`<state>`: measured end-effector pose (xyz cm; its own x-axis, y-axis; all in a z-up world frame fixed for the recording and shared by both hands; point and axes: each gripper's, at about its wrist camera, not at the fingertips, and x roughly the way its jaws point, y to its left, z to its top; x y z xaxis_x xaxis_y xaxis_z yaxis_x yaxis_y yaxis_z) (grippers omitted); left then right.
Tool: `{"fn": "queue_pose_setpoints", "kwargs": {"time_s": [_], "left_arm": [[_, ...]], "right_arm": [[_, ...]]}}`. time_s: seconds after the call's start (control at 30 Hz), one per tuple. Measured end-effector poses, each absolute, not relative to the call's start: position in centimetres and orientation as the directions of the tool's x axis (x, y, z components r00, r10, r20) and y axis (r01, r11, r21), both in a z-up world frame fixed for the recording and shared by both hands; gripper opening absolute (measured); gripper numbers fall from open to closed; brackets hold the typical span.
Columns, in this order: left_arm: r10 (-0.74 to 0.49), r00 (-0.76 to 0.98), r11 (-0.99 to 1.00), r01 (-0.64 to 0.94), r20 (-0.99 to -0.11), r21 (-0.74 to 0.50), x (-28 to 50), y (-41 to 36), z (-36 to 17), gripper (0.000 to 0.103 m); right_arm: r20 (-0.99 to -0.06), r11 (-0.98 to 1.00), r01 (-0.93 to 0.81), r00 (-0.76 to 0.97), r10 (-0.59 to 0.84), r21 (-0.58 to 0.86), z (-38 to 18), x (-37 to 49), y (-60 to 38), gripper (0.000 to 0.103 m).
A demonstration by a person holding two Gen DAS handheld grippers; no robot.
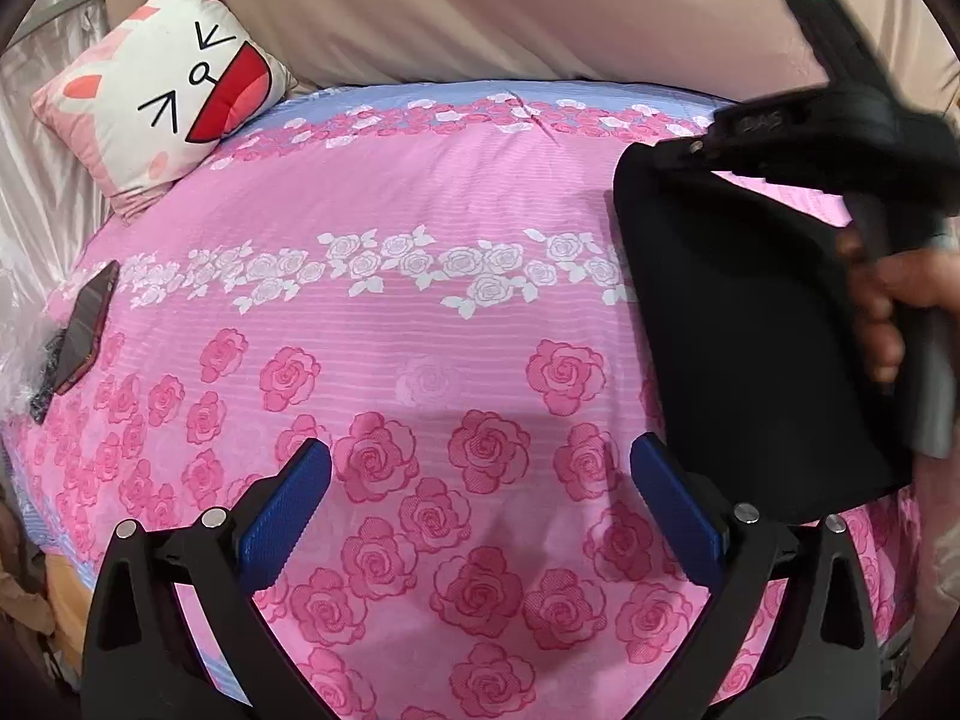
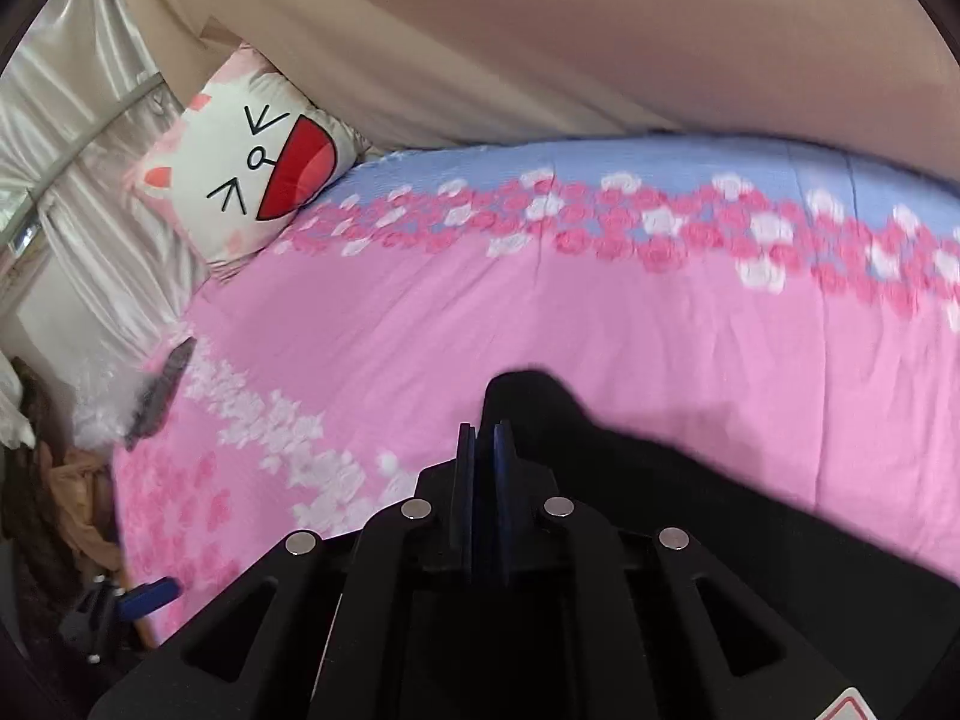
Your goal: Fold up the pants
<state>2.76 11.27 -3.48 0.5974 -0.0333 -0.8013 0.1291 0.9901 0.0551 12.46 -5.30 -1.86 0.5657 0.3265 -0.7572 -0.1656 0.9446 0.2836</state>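
Note:
The black pants (image 1: 750, 330) hang folded in the air at the right of the left wrist view, held by my right gripper (image 1: 690, 150), which is shut on their top edge. In the right wrist view my right gripper (image 2: 485, 450) has its blue pads pressed together on the black pants (image 2: 630, 480), which drape away to the right. My left gripper (image 1: 480, 480) is open and empty above the pink rose bedsheet (image 1: 420, 300), its blue fingers (image 1: 288, 504) wide apart, just left of the hanging pants.
A cat-face pillow (image 1: 162, 90) leans at the bed's far left corner, also in the right wrist view (image 2: 252, 174). A dark phone (image 1: 84, 324) lies at the bed's left edge. A beige curtain (image 1: 480, 0) hangs behind the bed.

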Motion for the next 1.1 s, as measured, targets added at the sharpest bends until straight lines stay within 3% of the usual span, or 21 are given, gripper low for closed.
{"fn": "queue_pose_setpoints", "kwargs": {"time_s": [0.03,0.1,0.13,0.17,0.2,0.3,0.43,0.47,0.5,0.53,0.6,0.63,0.7,0.77,0.83,0.87,0.9,0.93,1.03,1.1], "left_arm": [[-0.05,0.594,0.99,0.137,-0.803,0.04,2.9,11.1,-3.5,0.098],[-0.062,0.591,0.989,0.147,-0.805,0.032,2.9,10.8,-3.4,0.098],[-0.073,0.592,0.987,0.156,-0.802,0.026,2.7,10.6,-3.1,0.098],[-0.083,0.594,0.987,0.162,-0.8,0.018,2.5,10.4,-2.9,0.098],[-0.1,0.599,0.985,0.174,-0.794,0.007,2.2,10.3,-2.5,0.098],[-0.108,0.612,0.982,0.186,-0.783,0.01,1.6,10.1,-2.0,0.098],[-0.114,0.612,0.978,0.206,-0.782,0.018,1.7,8.0,-1.7,0.098],[-0.122,0.612,0.975,0.222,-0.781,0.021,1.7,7.2,-1.6,0.098],[-0.126,0.613,0.971,0.235,-0.78,0.028,1.7,6.3,-1.6,0.098],[-0.126,0.617,0.966,0.253,-0.777,0.044,1.6,4.8,-1.4,0.098],[-0.115,0.636,0.961,0.265,-0.763,0.077,1.2,2.9,-1.0,0.098],[-0.102,0.64,0.96,0.265,-0.762,0.094,1.1,2.5,-1.0,0.098],[-0.071,0.637,0.957,0.262,-0.768,0.129,0.9,1.3,-1.2,0.098],[-0.064,0.629,0.958,0.257,-0.775,0.129,0.7,1.0,-1.5,0.098],[-0.058,0.602,0.962,0.248,-0.796,0.118,1.0,0.8,-2.4,0.098],[-0.057,0.591,0.963,0.245,-0.804,0.112,1.0,0.8,-2.7,0.098],[-0.06,0.581,0.964,0.245,-0.812,0.105,1.0,0.8,-3.1,0.098],[-0.057,0.574,0.964,0.244,-0.817,0.105,1.0,0.7,-3.3,0.098],[-0.033,0.589,0.959,0.246,-0.807,0.141,0.7,0.5,-3.3,0.098],[-0.029,0.595,0.959,0.244,-0.803,0.146,0.5,0.4,-3.2,0.098]], "right_arm": [[-0.79,0.959,-0.143,0.544,0.283,0.246,-3.2,13.3,-5.4,0.005],[-0.778,0.92,-0.076,0.509,0.367,0.385,-4.8,15.1,-7.7,0.0],[-0.775,0.916,-0.03,0.522,0.356,0.401,-4.4,15.4,-8.8,0.002],[-0.794,0.945,0.045,0.557,0.244,0.323,-3.5,14.9,-9.9,0.015],[-0.791,0.956,0.072,0.582,0.191,0.284,-2.5,14.0,-10.6,0.014],[-0.684,0.91,0.014,0.665,0.301,0.414,1.1,7.6,-14.1,0.014],[-0.669,0.924,0.105,0.72,0.185,0.368,2.4,-2.0,-19.4,0.016],[-0.71,0.927,0.187,0.696,0.11,0.327,1.0,-3.0,-21.8,0.012],[-0.739,0.927,0.24,0.671,0.055,0.287,-0.2,-3.2,-23.6,0.0],[-0.756,0.923,0.267,0.653,0.039,0.278,-1.6,-3.2,-25.5,0.0],[-0.696,0.84,0.277,0.701,0.155,0.466,-1.8,-4.5,-28.6,0.0],[-0.699,0.838,0.308,0.706,0.115,0.449,-0.7,-5.3,-28.5,0.006],[-0.667,0.9,0.264,0.744,0.039,0.347,2.5,-7.2,-26.4,0.011],[-0.639,0.915,0.15,0.757,0.136,0.374,3.9,-8.9,-24.4,0.011],[-0.671,0.923,0.121,0.722,0.171,0.365,2.8,-9.8,-23.3,0.012],[-0.737,0.95,0.161,0.669,0.095,0.269,0.7,-9.6,-22.9,0.004],[-0.762,0.959,0.186,0.646,0.045,0.214,-0.6,-9.6,-23.1,0.003],[-0.735,0.958,0.177,0.676,0.049,0.226,-1.1,-10.2,-23.3,0.003],[-0.723,0.942,0.211,0.689,0.046,0.261,0.8,-11.9,-23.5,0.015],[-0.686,0.953,0.173,0.726,0.046,0.247,2.6,-12.9,-22.5,0.017]]}}
